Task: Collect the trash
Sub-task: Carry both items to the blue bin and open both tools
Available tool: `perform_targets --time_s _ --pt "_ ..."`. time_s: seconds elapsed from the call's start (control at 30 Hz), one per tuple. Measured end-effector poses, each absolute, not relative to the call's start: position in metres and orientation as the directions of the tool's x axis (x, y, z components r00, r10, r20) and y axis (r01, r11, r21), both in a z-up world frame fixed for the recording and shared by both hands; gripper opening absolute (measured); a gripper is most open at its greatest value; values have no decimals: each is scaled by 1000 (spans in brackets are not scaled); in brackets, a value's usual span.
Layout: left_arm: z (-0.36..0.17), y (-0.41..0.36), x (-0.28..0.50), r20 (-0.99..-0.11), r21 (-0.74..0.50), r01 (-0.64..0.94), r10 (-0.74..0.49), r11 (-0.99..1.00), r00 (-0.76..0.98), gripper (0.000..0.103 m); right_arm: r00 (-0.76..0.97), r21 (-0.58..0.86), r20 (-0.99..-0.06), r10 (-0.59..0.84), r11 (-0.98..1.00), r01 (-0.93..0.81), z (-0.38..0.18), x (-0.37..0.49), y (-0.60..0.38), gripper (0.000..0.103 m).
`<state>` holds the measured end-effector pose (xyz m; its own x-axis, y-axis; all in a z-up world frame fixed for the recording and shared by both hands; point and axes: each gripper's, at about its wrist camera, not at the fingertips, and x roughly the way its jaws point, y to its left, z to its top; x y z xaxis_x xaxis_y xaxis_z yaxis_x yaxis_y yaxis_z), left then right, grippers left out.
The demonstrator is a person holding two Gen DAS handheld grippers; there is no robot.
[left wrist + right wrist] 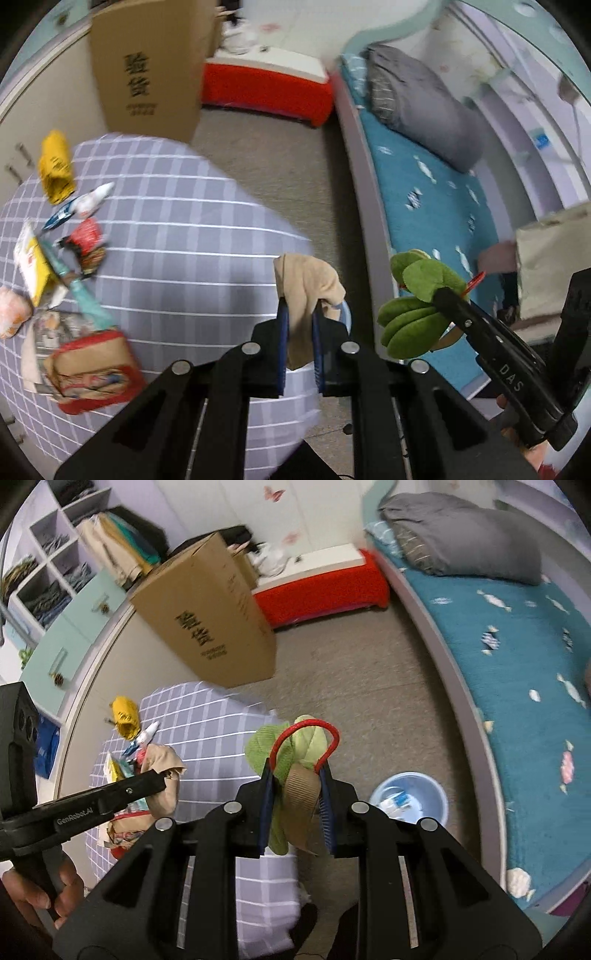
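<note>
My left gripper (299, 317) is shut on a crumpled beige piece of trash (306, 284), held above the edge of the checked table (177, 229). In the right wrist view the same beige piece (162, 775) hangs from the left gripper (160, 777). My right gripper (297, 794) is shut on a green bundle (280, 746) with a red loop and a ribbed brown part. That bundle (413, 314) also shows at the right of the left wrist view. A blue bin (410, 797) with wrappers inside stands on the floor, right of the table.
Several wrappers lie on the table's left side: a yellow one (55, 166), a red one (86, 236) and a red-brown bag (96, 369). Beyond the table stand a cardboard box (214, 620) and a red bench (317, 590). A bed with a teal cover (517, 664) lines the right.
</note>
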<state>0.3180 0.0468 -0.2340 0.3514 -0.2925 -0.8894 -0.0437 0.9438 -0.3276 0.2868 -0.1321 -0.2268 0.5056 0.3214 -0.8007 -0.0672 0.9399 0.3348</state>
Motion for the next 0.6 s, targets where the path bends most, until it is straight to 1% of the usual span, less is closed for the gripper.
perform_targets --time_s 0.23,0.4,0.53,0.57,0.6 --pt "-213 -37 314 -875 -328 88 -338 940 346 11 541 325 -796 272 946 4 -215 268 -205 22" --pt "-203 -85 313 -878 -305 139 -335 942 341 11 553 323 -793 255 946 27 -212 263 -239 23" --pt "-200 -106 315 -880 -291 165 -332 942 341 11 560 331 -787 259 943 29 -213 265 -254 25" --pt "-198 -112 316 -880 -287 172 -331 942 341 11 557 337 -786 267 941 24 -214 267 -257 32" --pt "-198 -115 316 -880 -286 175 -330 942 341 11 556 342 -786 272 940 22 -215 269 -260 48"
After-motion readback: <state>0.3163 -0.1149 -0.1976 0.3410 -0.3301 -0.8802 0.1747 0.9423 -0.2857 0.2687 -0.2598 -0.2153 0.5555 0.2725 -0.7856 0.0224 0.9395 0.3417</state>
